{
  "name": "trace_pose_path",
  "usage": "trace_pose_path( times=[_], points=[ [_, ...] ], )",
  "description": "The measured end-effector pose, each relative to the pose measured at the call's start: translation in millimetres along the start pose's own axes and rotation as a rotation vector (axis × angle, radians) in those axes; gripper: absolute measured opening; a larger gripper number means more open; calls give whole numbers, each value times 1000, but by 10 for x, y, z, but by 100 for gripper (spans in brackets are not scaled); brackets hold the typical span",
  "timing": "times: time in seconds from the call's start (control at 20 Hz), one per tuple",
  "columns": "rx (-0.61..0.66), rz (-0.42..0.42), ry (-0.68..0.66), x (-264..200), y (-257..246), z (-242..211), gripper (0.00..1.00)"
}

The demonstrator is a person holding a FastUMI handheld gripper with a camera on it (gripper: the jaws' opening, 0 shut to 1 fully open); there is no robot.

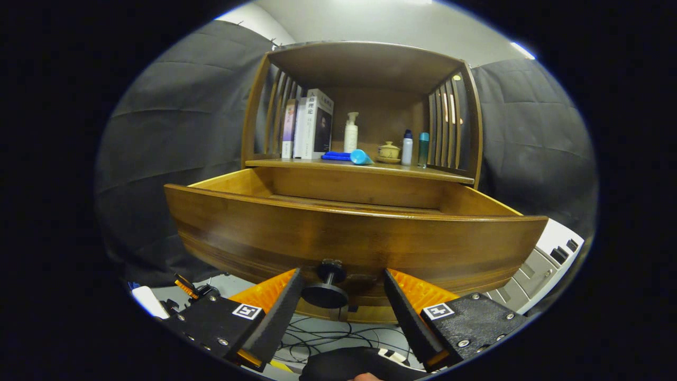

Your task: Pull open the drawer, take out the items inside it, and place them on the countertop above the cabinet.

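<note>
Dark cloth walls enclose a wooden cabinet [365, 106] with slatted sides and an open shelf. Countertop [365, 168] of the cabinet, listed from one end to the other: a row of upright books [312, 127]; a flat blue item [336, 156] lying beside a turquoise rounded object [361, 156]; a white pump bottle [350, 132] standing behind those; a small lidded ceramic cup [389, 151] on a saucer; a white bottle with dark cap [406, 148]; a teal bottle [423, 150]. Drawer [349, 238]: pulled well out below the countertop, its contents hidden behind the tall front panel. Drawer knob [327, 288]: dark, round, projecting from the lower front panel. Gripper [344, 293]: fingers spread apart, one on each side of the knob, neither touching it. Below: tangled cables [322, 338] on a pale floor and a grey-white device [545, 264] beside the drawer's far end.
</note>
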State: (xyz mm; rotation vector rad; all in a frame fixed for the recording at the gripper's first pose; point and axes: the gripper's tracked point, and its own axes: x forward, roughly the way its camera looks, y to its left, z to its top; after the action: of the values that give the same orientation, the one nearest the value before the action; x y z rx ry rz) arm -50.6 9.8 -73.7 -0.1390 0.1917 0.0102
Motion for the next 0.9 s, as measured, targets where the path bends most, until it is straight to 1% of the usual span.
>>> trace_pose_path(
  times=[0.1, 0.3, 0.6, 0.9],
  points=[
    [8, -9, -4, 21, -11, 23, 95],
    [-49, -16, -17, 22, 3, 6, 96],
    [-58, -20, -17, 105, -10, 48, 97],
    [-45, -23, 1, 326, -14, 127, 97]
  ],
)
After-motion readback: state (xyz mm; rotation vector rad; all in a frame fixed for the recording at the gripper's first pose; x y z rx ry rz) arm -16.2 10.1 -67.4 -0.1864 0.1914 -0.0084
